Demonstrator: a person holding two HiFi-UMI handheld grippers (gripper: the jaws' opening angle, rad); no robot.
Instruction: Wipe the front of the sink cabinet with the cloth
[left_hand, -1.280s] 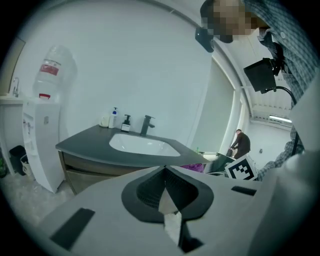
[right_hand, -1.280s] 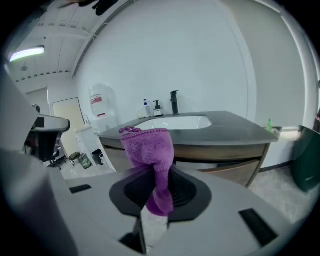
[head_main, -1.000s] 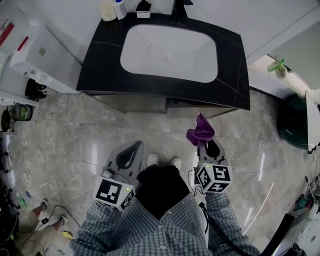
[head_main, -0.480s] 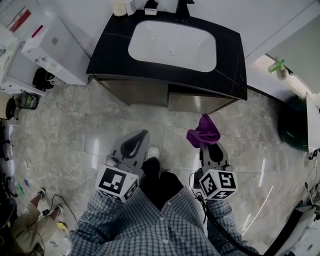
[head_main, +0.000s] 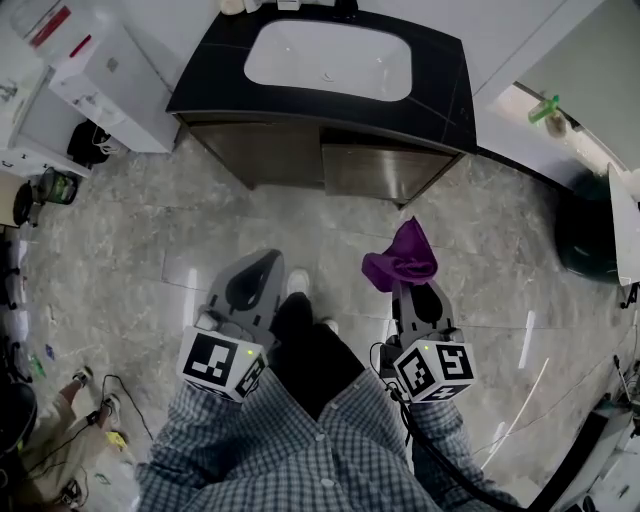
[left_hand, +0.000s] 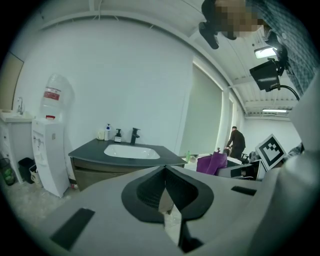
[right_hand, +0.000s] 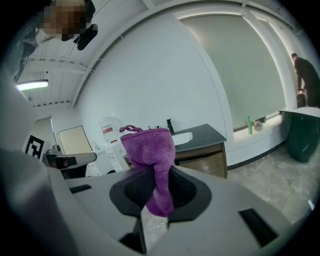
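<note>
Nearest the head camera, checked sleeves (head_main: 300, 450) ran down to two tools, each capped by a marker cube (head_main: 220, 365). Just beyond, the left hand-held gripper (head_main: 266, 262) hung over the marble floor (head_main: 130, 270). Its jaws met at the tips with nothing between them; only floor showed through the gap behind the tips in the left gripper view. Across the legs and about level with it, the right hand-held gripper (head_main: 408, 287) was pinched on the purple cloth (head_main: 402, 258). The cloth was bunched above the tips, and a tail hung down between the pads in the right gripper view. It was in the air, well apart from the cabinet and touching none of it. One pale shoe (head_main: 297, 283) showed between the tools. Further out, the sink cabinet (head_main: 290, 152) stood with its brown front towards the person, two panels side by side. A black worktop (head_main: 445, 100) lay on top, with a white basin (head_main: 330, 60) set into it. A white water dispenser (head_main: 105, 75) stood near the cabinet's left side. A dark green bin (head_main: 585, 235) stood at far right
</note>
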